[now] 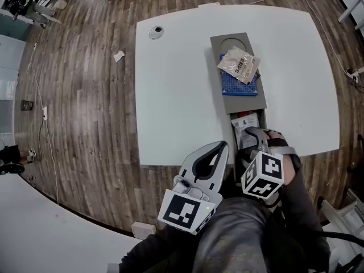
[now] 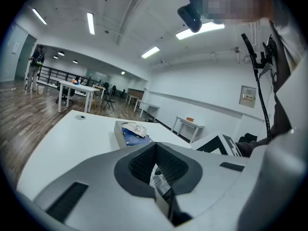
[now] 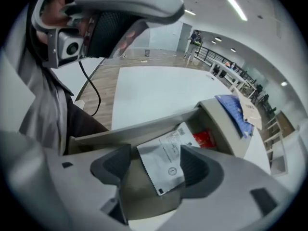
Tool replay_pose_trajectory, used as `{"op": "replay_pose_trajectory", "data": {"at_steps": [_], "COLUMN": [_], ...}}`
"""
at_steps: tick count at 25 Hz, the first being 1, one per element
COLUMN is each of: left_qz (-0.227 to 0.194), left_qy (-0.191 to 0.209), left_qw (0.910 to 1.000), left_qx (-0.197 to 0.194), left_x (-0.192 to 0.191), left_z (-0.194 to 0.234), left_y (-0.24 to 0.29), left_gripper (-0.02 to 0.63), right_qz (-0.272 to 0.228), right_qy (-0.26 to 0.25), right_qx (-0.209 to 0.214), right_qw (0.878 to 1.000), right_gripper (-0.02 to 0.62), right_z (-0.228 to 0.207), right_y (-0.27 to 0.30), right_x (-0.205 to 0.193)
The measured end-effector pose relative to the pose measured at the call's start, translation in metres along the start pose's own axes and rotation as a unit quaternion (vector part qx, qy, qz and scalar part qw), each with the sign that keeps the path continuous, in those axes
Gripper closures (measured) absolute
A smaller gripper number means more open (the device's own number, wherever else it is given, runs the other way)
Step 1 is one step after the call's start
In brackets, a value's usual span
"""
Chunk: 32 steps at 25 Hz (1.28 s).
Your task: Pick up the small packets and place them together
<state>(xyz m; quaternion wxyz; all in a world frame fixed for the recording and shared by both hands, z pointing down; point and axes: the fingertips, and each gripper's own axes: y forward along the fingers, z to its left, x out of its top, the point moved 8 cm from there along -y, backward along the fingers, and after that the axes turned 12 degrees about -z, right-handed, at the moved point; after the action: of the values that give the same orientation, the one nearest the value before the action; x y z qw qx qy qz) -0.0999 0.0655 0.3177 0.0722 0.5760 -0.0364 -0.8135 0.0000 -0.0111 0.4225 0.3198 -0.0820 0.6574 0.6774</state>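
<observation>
Right gripper (image 3: pixel 156 172) jaws wide, straddling white packet (image 3: pixel 166 158), pads not touching it. Packet in tray (image 1: pixel 244 104) near compartment, long axis near-far. Left gripper (image 2: pixel 156 148) closed, just left. Other packets (image 1: pixel 240 66) piled far end.

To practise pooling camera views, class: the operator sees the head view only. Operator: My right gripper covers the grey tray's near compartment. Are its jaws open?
Observer: Yes. Seen from its own camera, the right gripper has its jaws wide apart, clamping nothing.
Operator: What lies below them?
Observer: A white packet lies flat inside the grey tray, between the two jaws, with its serrated edge nearest the camera.
</observation>
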Motion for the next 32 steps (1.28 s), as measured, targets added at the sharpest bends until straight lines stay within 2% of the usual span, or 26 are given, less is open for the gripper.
{"op": "replay_pose_trajectory", "data": {"at_steps": [3, 5, 6, 7, 11, 16, 18, 21, 24, 27, 30, 32], "left_qz": [0.003, 0.002, 0.001, 0.001, 0.003, 0.004, 0.006, 0.002, 0.002, 0.002, 0.0, -0.003], "left_qy": [-0.003, -0.004, -0.004, -0.004, -0.007, -0.007, -0.007, -0.007, -0.011, -0.012, -0.013, -0.011], "left_qw": [1.0, 0.9999, 0.9999, 0.9999, 1.0, 1.0, 1.0, 1.0, 0.9999, 0.9999, 0.9999, 0.9999], "left_qx": [0.008, 0.013, 0.013, 0.012, 0.003, 0.0, 0.0, -0.002, 0.001, 0.008, 0.011, 0.008], "left_x": [0.0, 0.0, 0.0, 0.0, 0.0, -0.003, -0.003, -0.001, 0.0, 0.001, 0.0, -0.001], "left_z": [0.007, 0.013, 0.015, 0.016, 0.012, 0.01, 0.01, 0.01, 0.013, 0.02, 0.025, 0.022], "left_y": [0.0, 0.002, 0.004, 0.005, 0.006, 0.004, 0.004, 0.004, 0.002, 0.001, -0.002, -0.003], "left_gripper": [0.603, 0.603, 0.603, 0.603, 0.603, 0.603, 0.603, 0.603, 0.603, 0.603, 0.603, 0.603], "right_qz": [0.024, 0.025, 0.022, 0.019, 0.018, -0.005, -0.012, 0.011, 0.051, 0.067, 0.063, 0.05], "right_qy": [-0.004, -0.013, -0.018, -0.018, -0.008, 0.015, 0.01, -0.025, -0.054, -0.066, -0.065, -0.054], "right_qx": [0.01, -0.004, -0.023, -0.041, -0.045, -0.012, -0.041, -0.125, -0.145, -0.131, -0.075, -0.056], "right_qw": [1.0, 1.0, 0.999, 0.999, 0.999, 1.0, 0.999, 0.992, 0.987, 0.987, 0.993, 0.996], "right_gripper": [0.278, 0.328, 0.406, 0.592, 0.592, 0.592, 0.592, 0.592, 0.592, 0.592, 0.592, 0.592], "right_z": [-0.004, -0.009, -0.013, -0.018, -0.023, -0.015, -0.017, -0.031, -0.044, -0.045, -0.024, -0.009], "right_y": [0.005, 0.004, 0.003, 0.002, -0.001, -0.008, -0.01, -0.009, 0.004, 0.015, 0.014, 0.009], "right_x": [0.0, 0.001, 0.0, 0.0, 0.001, 0.004, 0.006, 0.008, 0.009, 0.009, 0.008, 0.005]}}
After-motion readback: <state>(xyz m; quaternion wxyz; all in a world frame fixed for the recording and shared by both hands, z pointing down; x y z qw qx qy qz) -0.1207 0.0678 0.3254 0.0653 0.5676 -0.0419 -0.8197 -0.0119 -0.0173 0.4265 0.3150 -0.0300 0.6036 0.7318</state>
